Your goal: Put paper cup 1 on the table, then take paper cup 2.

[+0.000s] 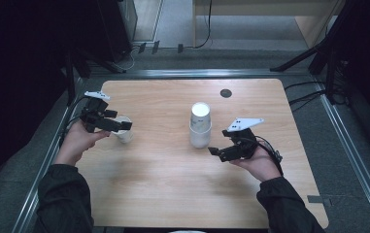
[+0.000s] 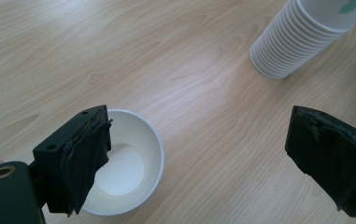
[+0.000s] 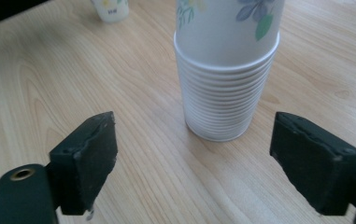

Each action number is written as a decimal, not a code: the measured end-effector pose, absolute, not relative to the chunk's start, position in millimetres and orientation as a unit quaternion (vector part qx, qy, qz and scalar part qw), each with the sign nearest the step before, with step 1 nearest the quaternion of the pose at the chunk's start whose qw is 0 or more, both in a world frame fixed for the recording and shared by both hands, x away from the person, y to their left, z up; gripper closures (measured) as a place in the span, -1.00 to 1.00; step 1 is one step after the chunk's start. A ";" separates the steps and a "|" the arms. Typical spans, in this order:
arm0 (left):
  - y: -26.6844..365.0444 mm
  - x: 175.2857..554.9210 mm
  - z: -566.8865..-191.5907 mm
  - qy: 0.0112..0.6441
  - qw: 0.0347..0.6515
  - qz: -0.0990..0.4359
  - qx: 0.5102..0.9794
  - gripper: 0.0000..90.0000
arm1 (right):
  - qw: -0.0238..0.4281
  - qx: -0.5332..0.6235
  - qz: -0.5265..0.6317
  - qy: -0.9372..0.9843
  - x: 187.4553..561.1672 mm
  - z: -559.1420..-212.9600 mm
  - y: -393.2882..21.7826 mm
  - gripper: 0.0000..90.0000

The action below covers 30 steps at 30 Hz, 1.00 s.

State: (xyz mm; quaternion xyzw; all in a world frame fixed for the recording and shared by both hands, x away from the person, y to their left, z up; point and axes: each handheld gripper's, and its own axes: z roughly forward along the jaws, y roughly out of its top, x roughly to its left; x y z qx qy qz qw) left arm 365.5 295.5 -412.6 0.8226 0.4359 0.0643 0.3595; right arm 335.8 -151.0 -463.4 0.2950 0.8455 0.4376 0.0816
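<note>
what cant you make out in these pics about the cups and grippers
- Single cup: in the left gripper view one black pad covers its near left rim; its print is out of sight.
- Cup stack: the right gripper view's top edge cuts off its top.
- Single cup in the high view: the left gripper overlaps it, so contact is unclear.
- Dark disc on the table: too small to identify.

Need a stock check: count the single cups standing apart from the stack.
1: a lone paper cup upright at the table's left, under the open left gripper; nothing seems hidden.
</note>
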 end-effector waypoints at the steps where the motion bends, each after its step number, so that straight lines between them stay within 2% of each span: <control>1: 292.9 364.8 -411.9 0.432 0.361 0.063 0.824 -0.84 | 0.081 0.299 0.440 0.843 336.7 -462.3 -152.2 -0.59; 4: 286.1 363.5 -410.4 0.423 0.366 0.059 0.827 -0.84 | 0.066 0.298 0.450 0.839 343.3 -459.0 -155.3 -0.58; 10: 268.3 359.9 -408.0 0.401 0.370 0.051 0.837 -0.84 | 0.082 0.288 0.445 0.844 350.0 -449.6 -156.5 -0.53; 13: 262.9 357.8 -409.5 0.387 0.386 0.033 0.837 -0.84 | 0.073 0.278 0.444 0.849 352.5 -446.7 -156.6 -0.51; 30: 234.9 344.9 -421.3 0.351 0.380 0.024 0.855 -0.84 | 0.064 0.230 0.404 0.883 389.0 -418.5 -143.6 -0.52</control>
